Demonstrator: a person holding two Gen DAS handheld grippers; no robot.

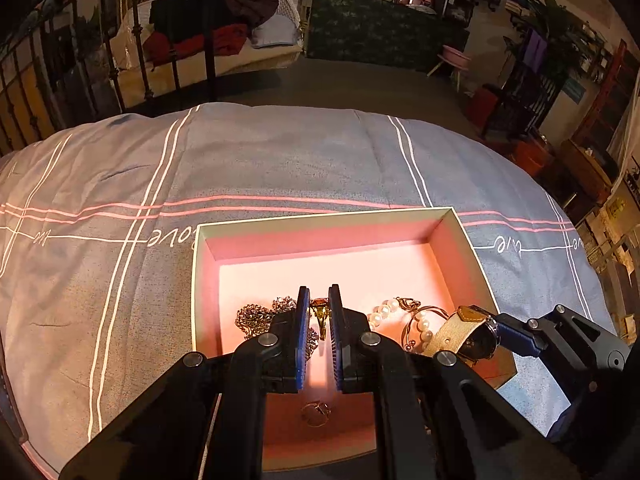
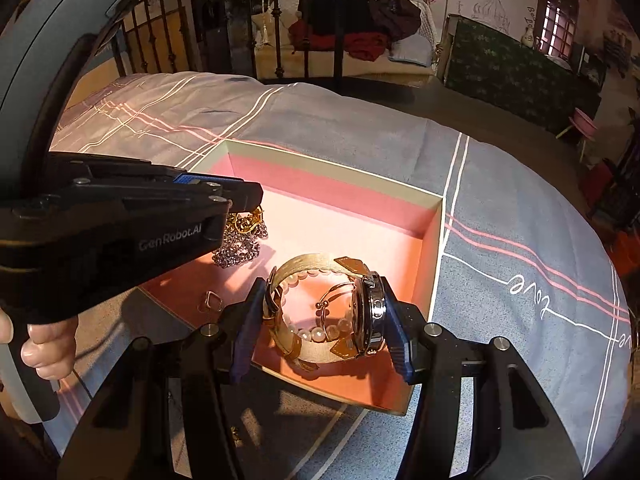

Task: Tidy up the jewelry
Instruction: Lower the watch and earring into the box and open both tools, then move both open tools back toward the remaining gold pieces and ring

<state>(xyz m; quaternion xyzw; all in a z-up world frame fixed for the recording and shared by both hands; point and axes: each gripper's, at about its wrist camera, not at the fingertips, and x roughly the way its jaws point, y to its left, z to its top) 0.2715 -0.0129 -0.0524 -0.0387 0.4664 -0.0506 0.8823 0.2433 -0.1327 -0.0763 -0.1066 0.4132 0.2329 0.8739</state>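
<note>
A: Bed (image 1: 280, 160), striped cover. Pink-lined box (image 1: 460, 240) sits on it at the near edge, open top. Both grippers are over the box, angled down.

B: Contents?

A: Largest first. Watch (image 2: 372, 312) with beige strap, clamped across its loop by the right gripper (image 2: 320, 320), case against one pad, strap against the other. It hangs over the box's near right corner, above a pearl bracelet (image 2: 316, 332) and a wire bangle (image 2: 336, 292). Silver chain (image 2: 236, 248) lies heaped by the left wall. A loose ring (image 1: 316, 414) lies on the floor near the front wall.

B: Left gripper (image 1: 318, 320)?

A: Nearly closed, pinching a gold ring (image 1: 320, 312) with an amber stone, just above the chain.

B: Advice for setting down?

A: My view: lower the watch to bare floor toward the far right corner, clear of the pearls, then release. Place the ring beside the loose one, not in the chain, where it could snag.
</note>
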